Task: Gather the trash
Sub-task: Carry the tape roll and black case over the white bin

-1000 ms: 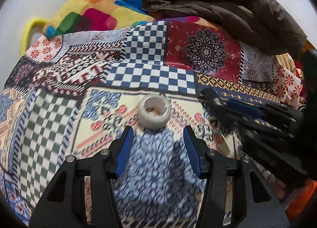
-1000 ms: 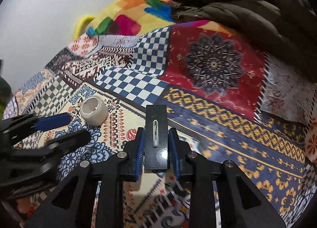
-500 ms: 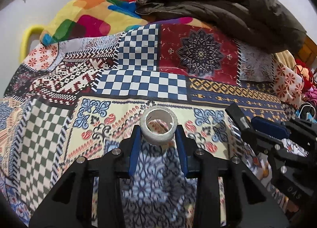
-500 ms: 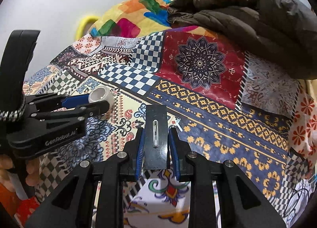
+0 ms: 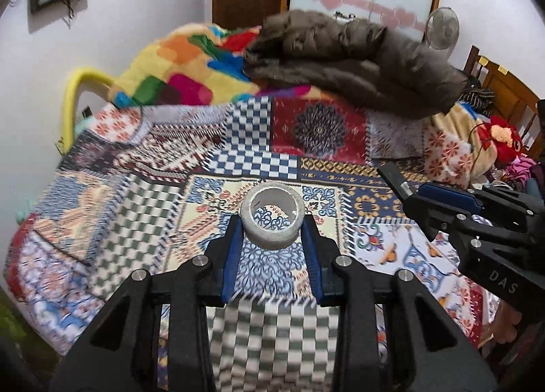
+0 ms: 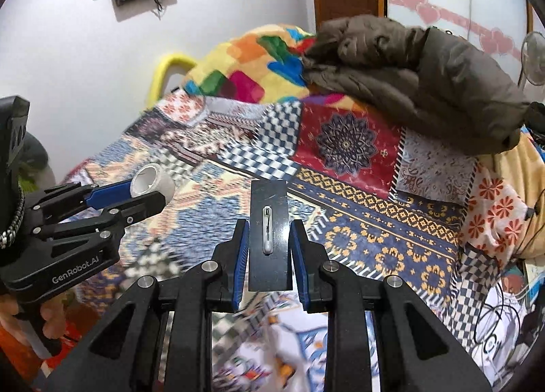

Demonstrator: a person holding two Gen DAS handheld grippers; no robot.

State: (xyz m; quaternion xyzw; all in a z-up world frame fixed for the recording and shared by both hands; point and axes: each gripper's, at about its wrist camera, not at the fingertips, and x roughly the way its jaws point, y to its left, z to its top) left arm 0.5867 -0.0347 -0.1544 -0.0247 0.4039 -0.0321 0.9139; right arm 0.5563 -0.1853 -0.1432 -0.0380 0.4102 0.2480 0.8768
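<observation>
My left gripper (image 5: 271, 221) is shut on a nearly empty white tape roll (image 5: 271, 219) and holds it above the patchwork bedspread (image 5: 143, 221). The roll also shows in the right wrist view (image 6: 150, 182), between the left gripper's fingers (image 6: 136, 203). My right gripper (image 6: 268, 228) is shut on a flat black card (image 6: 268, 238) with a small white pin on it. In the left wrist view the right gripper (image 5: 405, 192) sits at the right, the card's edge (image 5: 391, 172) sticking out.
A brown padded jacket (image 5: 351, 58) and a bright multicoloured blanket (image 5: 184, 68) lie at the bed's far end. A yellow bed rail (image 5: 73, 99) runs along the white wall on the left. Clothes and a red soft toy (image 5: 500, 136) are piled at the right.
My left gripper closed on the tape roll and lifted it off the bedspread. Both grippers pulled up and back from the bed; the right one kept its card.
</observation>
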